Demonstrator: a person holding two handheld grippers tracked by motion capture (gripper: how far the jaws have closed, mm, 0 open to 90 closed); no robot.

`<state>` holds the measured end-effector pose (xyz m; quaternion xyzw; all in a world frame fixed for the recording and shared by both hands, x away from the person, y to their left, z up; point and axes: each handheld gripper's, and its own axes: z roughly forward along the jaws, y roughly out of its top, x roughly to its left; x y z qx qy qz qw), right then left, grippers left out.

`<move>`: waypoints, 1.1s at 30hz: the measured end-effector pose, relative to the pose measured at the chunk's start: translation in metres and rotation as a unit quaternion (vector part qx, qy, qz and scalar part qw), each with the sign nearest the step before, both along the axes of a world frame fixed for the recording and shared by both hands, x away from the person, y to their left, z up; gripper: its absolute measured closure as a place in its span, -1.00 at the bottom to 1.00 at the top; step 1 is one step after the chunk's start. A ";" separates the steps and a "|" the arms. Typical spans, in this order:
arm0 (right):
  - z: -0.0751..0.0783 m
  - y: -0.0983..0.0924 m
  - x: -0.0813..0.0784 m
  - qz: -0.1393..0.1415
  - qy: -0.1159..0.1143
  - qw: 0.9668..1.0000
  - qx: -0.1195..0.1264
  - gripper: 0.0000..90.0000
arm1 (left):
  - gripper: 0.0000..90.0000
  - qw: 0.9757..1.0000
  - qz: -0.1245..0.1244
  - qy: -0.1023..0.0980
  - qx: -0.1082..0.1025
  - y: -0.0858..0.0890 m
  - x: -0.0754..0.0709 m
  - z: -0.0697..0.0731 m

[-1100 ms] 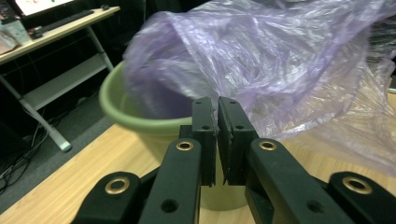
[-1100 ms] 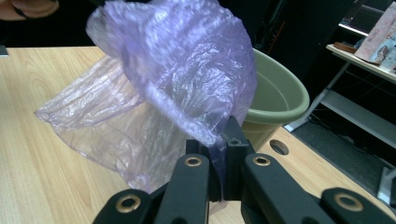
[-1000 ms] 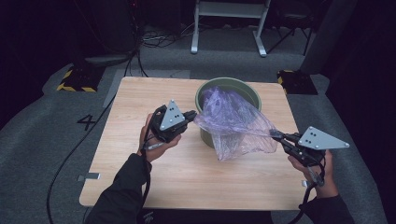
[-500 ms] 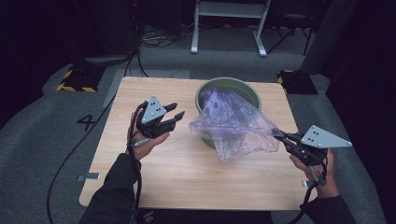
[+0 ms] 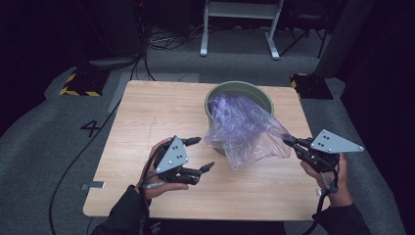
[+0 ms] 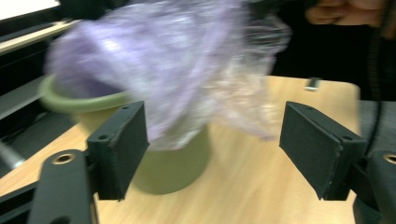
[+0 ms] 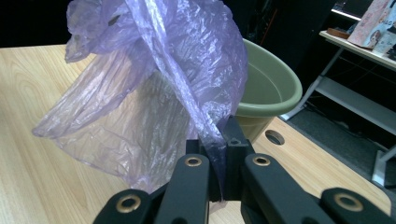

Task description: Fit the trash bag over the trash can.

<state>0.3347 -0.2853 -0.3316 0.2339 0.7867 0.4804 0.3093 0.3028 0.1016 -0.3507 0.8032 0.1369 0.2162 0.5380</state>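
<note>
Now we see the purple plastic bag (image 5: pixel 244 129) draped half in and half out of the green pot (image 5: pixel 238 93), its loose end spilling over the pot's near rim onto the wooden table (image 5: pixel 147 112). One corner of the bag stretches out toward our right gripper (image 5: pixel 289 142), which has it pinched; in the right gripper view the film (image 7: pixel 159 79) runs down in a twisted strip straight into the closed pads. Our left gripper (image 5: pixel 201 154) sits well apart from the bag, on the near left part of the table, with bare wood between its tips and the plastic.

Around the work, the pot stands toward the far edge of the table, right of centre. Beyond the table we see grey floor, a yellow-and-black striped block (image 5: pixel 78 84), a number marked on the floor (image 5: pixel 91 128), black cables, and the legs of a white frame (image 5: pixel 240 24). A small round hole (image 7: pixel 274 137) in the tabletop shows just beside the pot in the right gripper view. Nothing lies between the left gripper and the bag.

The left gripper's jaws have just been opening and stand wide, with nothing pressed between them; in its own blurred view the pads (image 6: pixel 123 144) frame the pot (image 6: pixel 168 163) and the bag (image 6: pixel 177 60) farther off. The right gripper's jaws are clamped tight on the bag's corner.
</note>
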 end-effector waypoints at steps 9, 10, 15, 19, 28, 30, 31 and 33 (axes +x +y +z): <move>-0.002 0.004 0.001 0.006 0.005 1.000 -0.002 1.00 | -0.39 0.999 0.000 -0.007 0.033 -0.036 0.009 -0.006; -0.002 0.004 0.001 0.006 0.005 1.000 -0.002 1.00 | -0.38 0.999 0.005 -0.005 0.033 -0.037 0.012 -0.005; -0.002 0.003 0.001 0.014 0.008 1.000 0.001 1.00 | -0.26 0.999 0.026 -0.001 0.039 -0.042 0.030 -0.003; -0.002 0.003 0.002 0.015 0.010 1.000 0.000 1.00 | 0.07 0.998 0.036 0.002 0.054 -0.043 0.040 -0.006; -0.001 0.005 0.004 0.009 0.012 1.000 -0.004 1.00 | 0.98 0.994 0.041 -0.016 0.097 -0.034 0.049 -0.008; 0.000 0.005 0.004 0.007 0.011 1.000 -0.007 1.00 | 0.99 0.994 0.041 -0.013 0.097 -0.029 0.051 -0.008; 0.000 0.004 0.004 0.008 0.011 1.000 -0.006 1.00 | 0.99 0.994 0.053 -0.014 0.098 -0.024 0.052 -0.007; 0.000 0.004 0.004 0.007 0.011 1.000 -0.007 1.00 | 1.00 0.994 0.055 -0.012 0.095 -0.020 0.054 -0.007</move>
